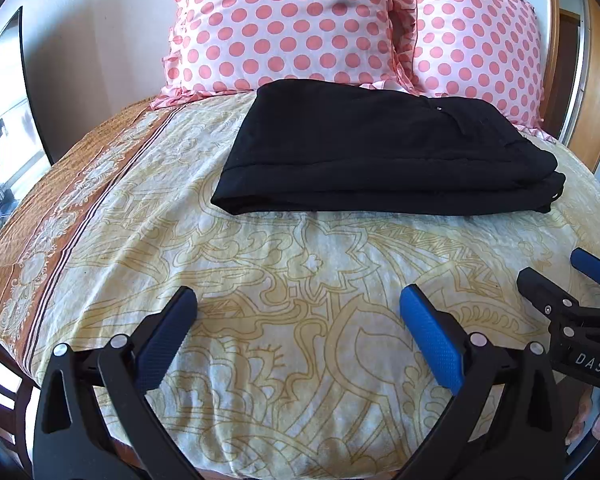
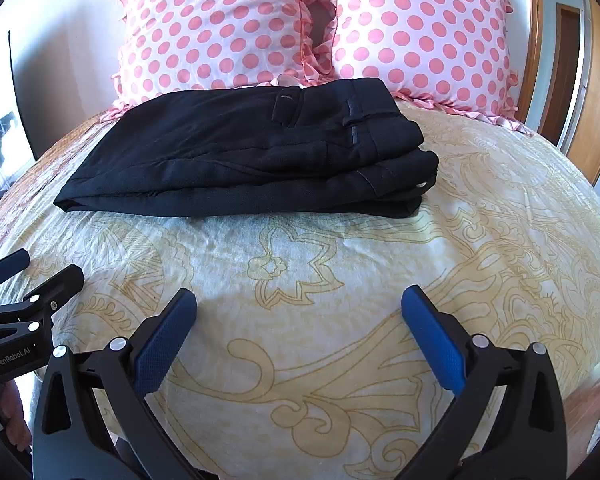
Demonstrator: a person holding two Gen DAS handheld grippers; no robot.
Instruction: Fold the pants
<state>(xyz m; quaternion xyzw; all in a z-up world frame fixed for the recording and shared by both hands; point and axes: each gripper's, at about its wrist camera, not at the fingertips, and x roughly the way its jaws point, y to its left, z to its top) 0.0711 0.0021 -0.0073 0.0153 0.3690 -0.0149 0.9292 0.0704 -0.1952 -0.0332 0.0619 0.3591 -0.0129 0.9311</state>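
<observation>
The black pants (image 1: 380,148) lie folded into a compact rectangle on the bed, just in front of the pillows; they also show in the right wrist view (image 2: 252,152), waistband to the right. My left gripper (image 1: 298,300) is open and empty, hovering over the sheet well short of the pants. My right gripper (image 2: 298,300) is open and empty too, beside the left one. The right gripper shows at the right edge of the left wrist view (image 1: 568,280), and the left gripper at the left edge of the right wrist view (image 2: 32,276).
The bed has a cream sheet with yellow floral lines (image 1: 300,264) and an orange patterned border on the left (image 1: 60,208). Two pink polka-dot pillows (image 1: 284,24) (image 2: 420,32) lean against the wall. A wooden door frame stands at the right (image 2: 564,72).
</observation>
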